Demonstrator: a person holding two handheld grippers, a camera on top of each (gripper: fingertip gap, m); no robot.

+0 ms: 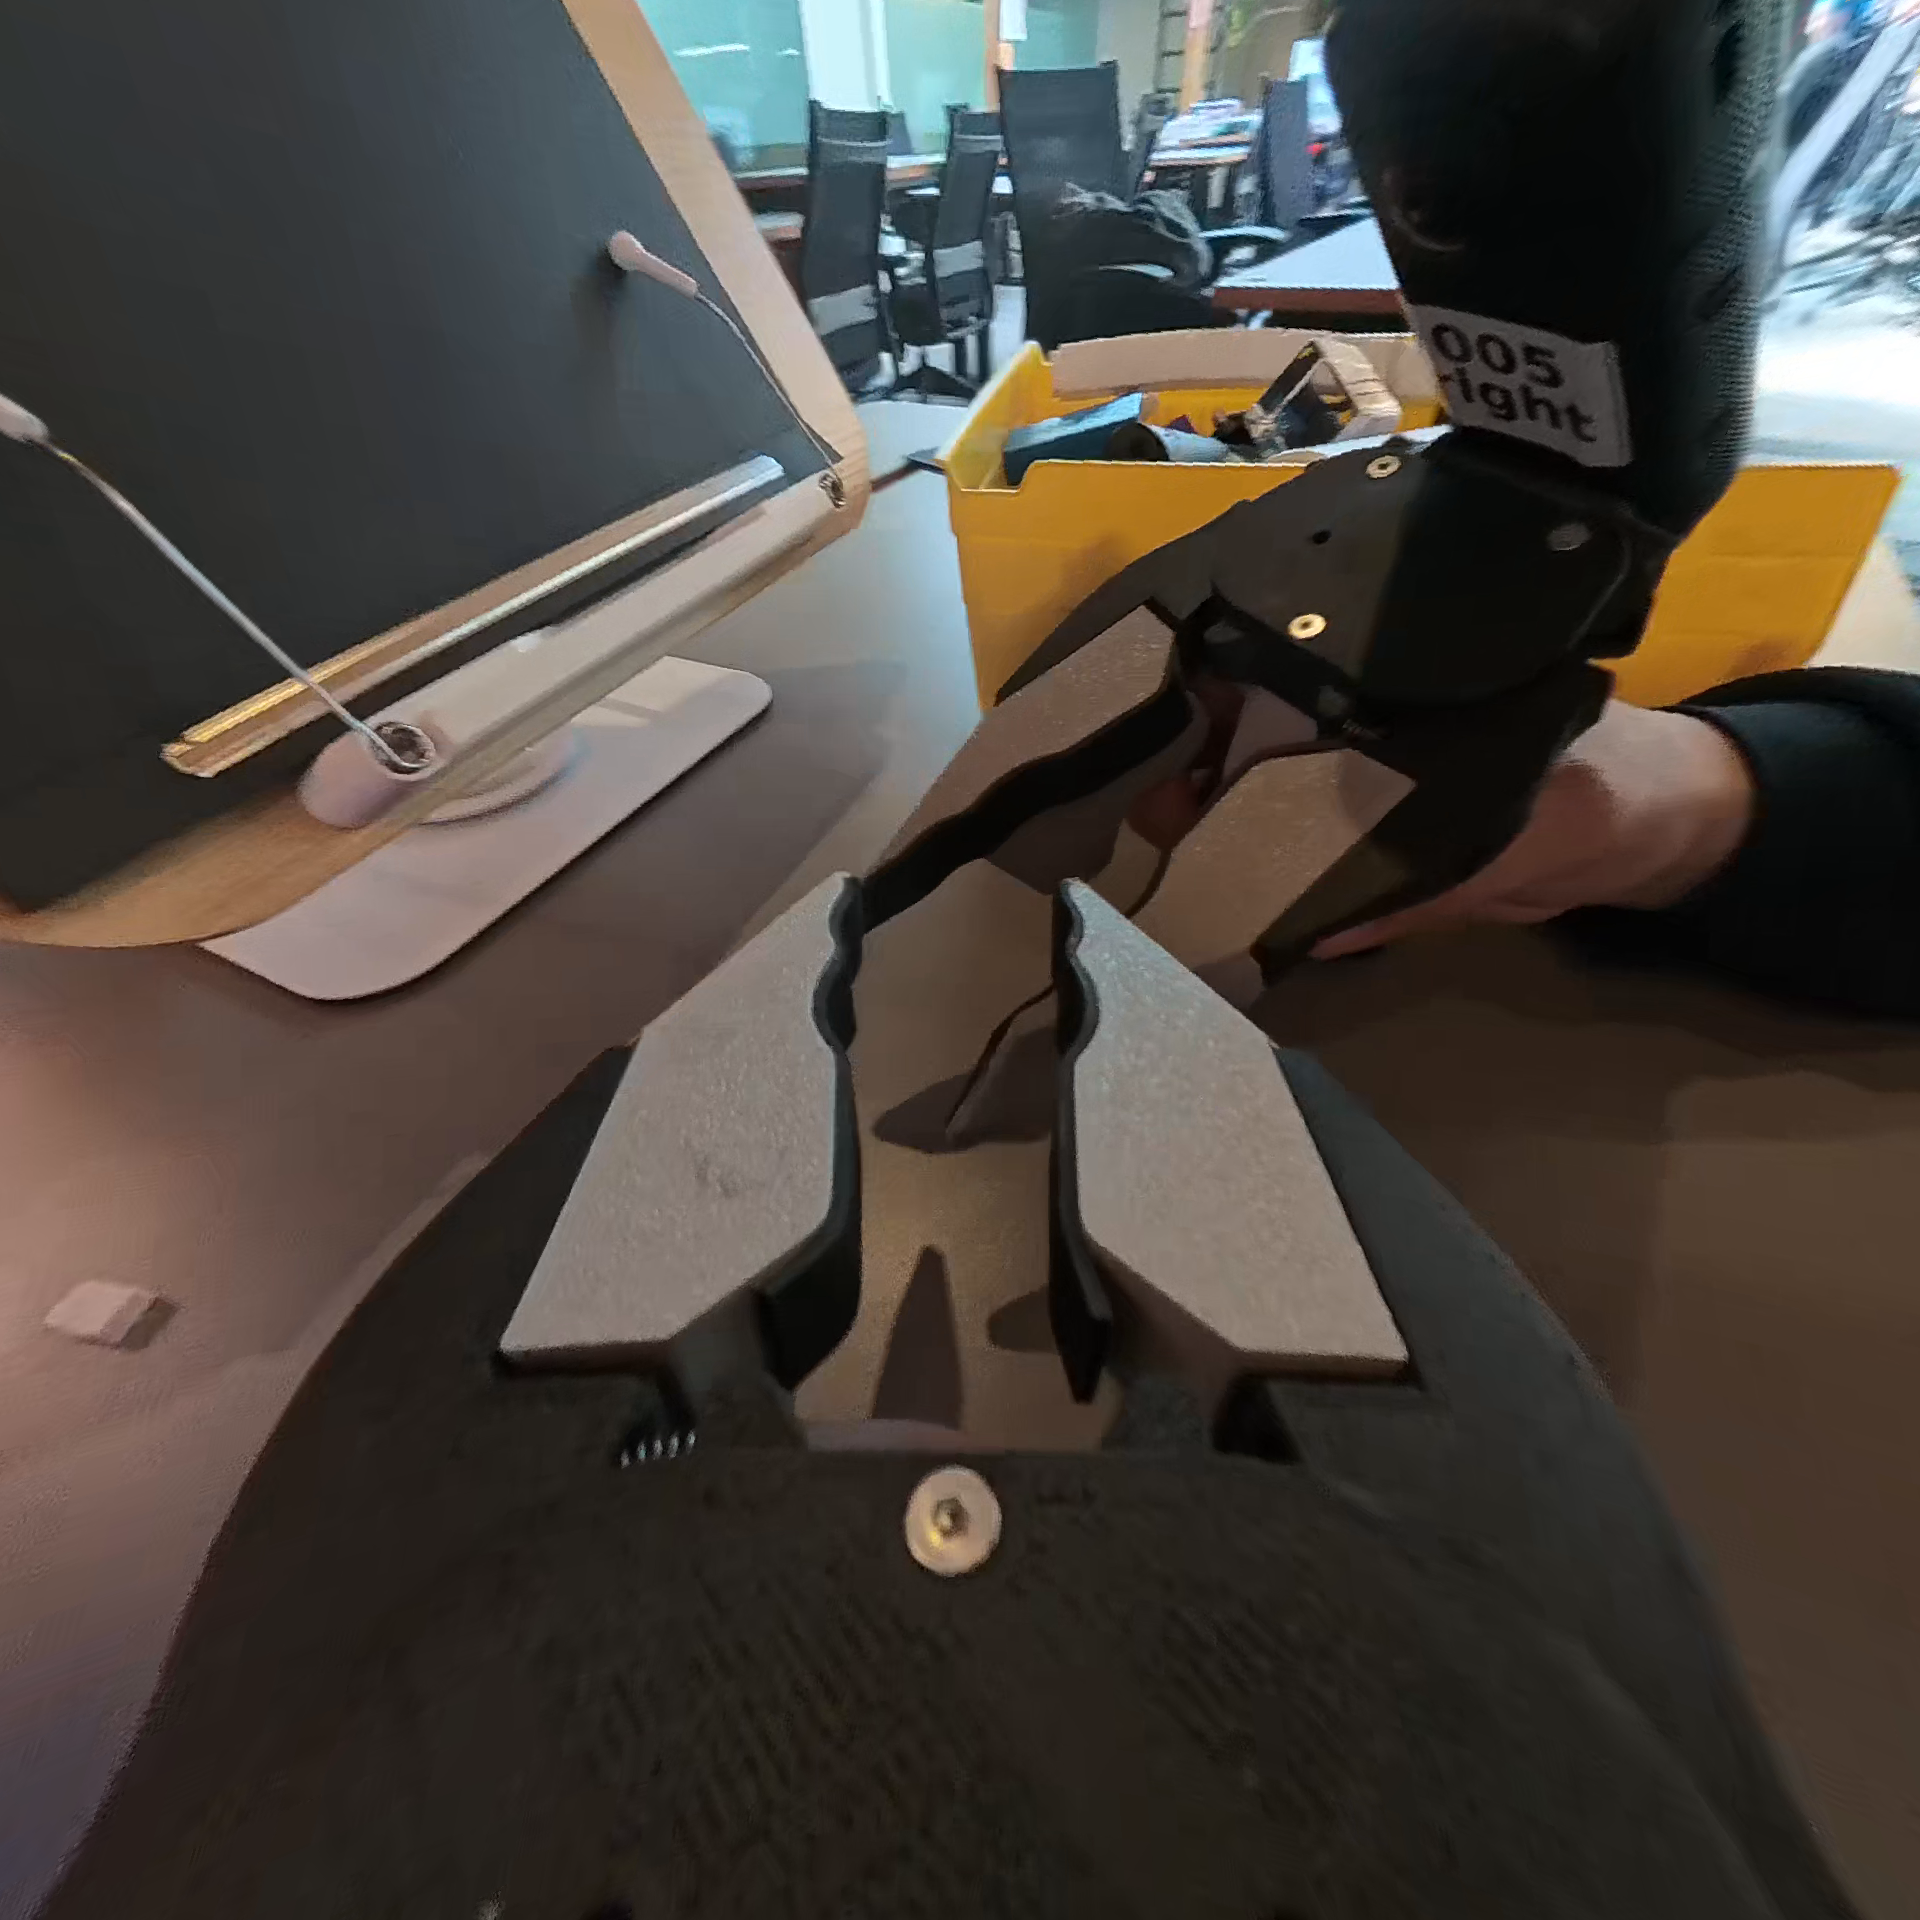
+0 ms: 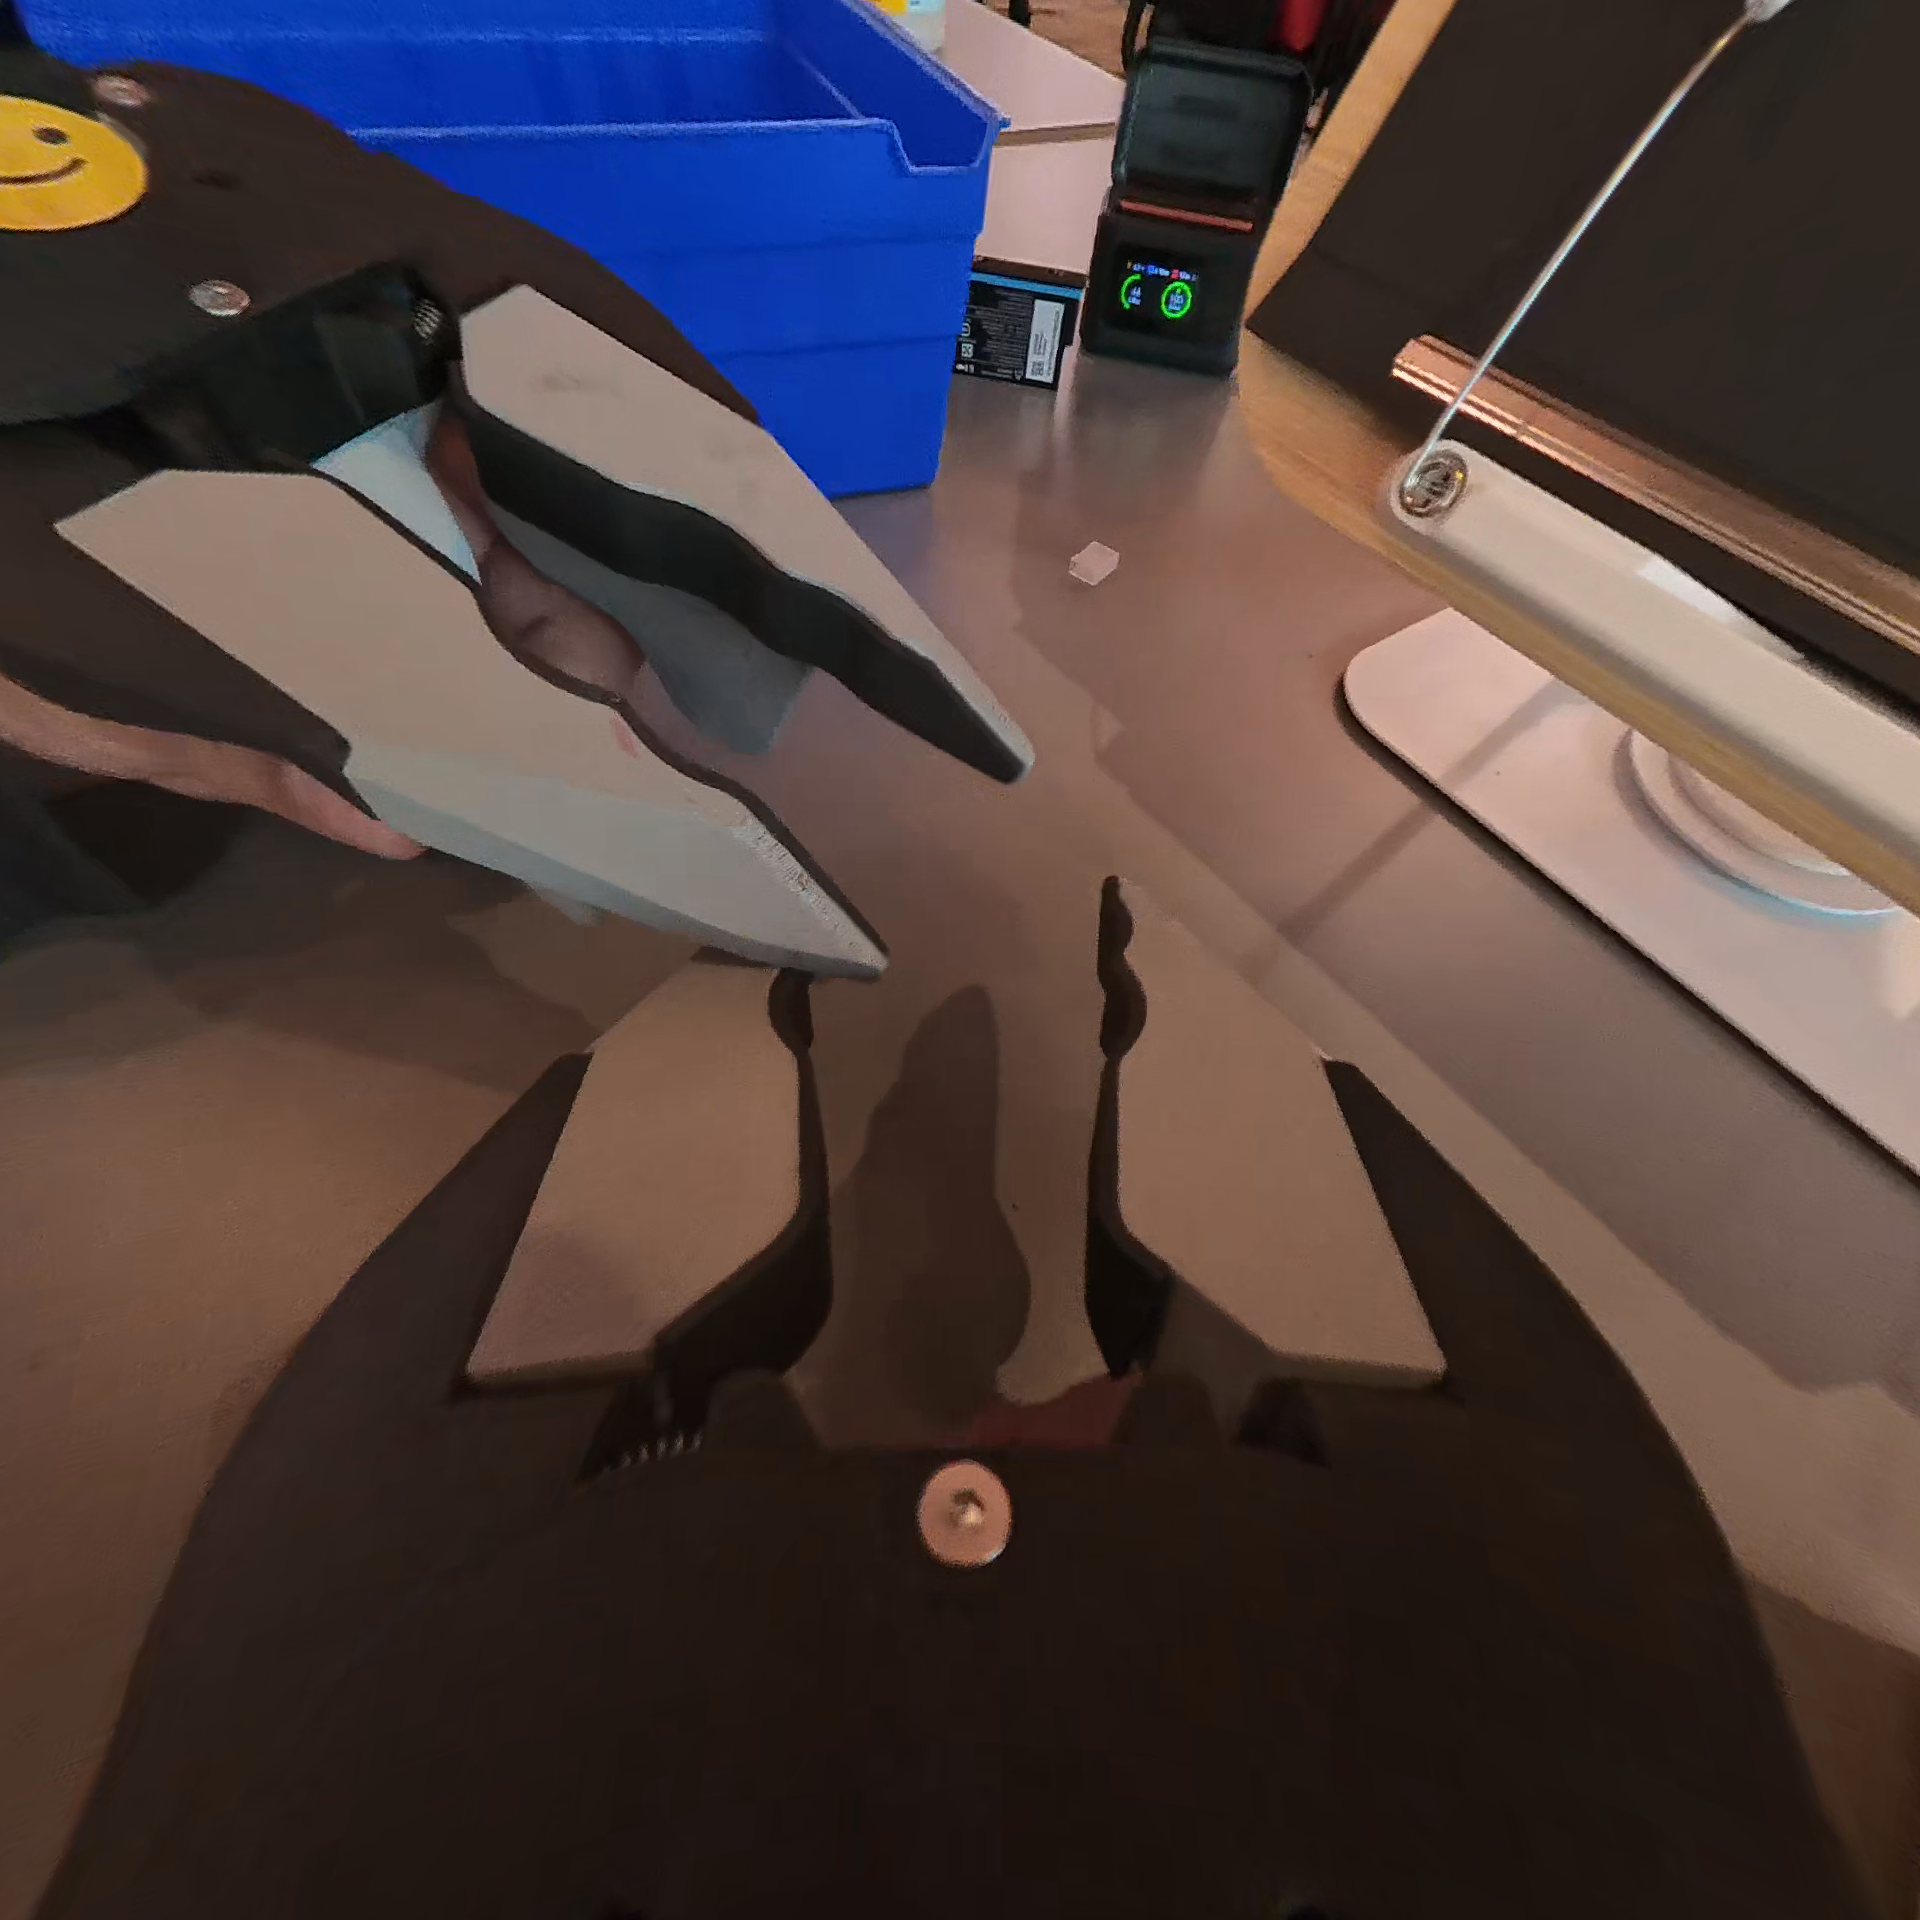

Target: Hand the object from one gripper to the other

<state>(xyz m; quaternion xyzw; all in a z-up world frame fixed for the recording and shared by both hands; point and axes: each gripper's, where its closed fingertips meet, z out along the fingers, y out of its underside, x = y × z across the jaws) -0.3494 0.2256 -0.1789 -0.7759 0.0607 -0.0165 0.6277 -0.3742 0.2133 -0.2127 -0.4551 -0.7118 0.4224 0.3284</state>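
Left wrist view: left gripper parted, nothing held. Right gripper likewise parted, empty, tips nearly touching left's. Object not identified in either view. Risk: fingertip collision if grippers are advanced closer.

Looking like an open-plan office w/ a work desk. Black mesh chairs and more desks are standing behind the yellow bin, glass partitions glowing farther back. A stand-mounted board is sitting left of the bin, which is holding misc. parts.
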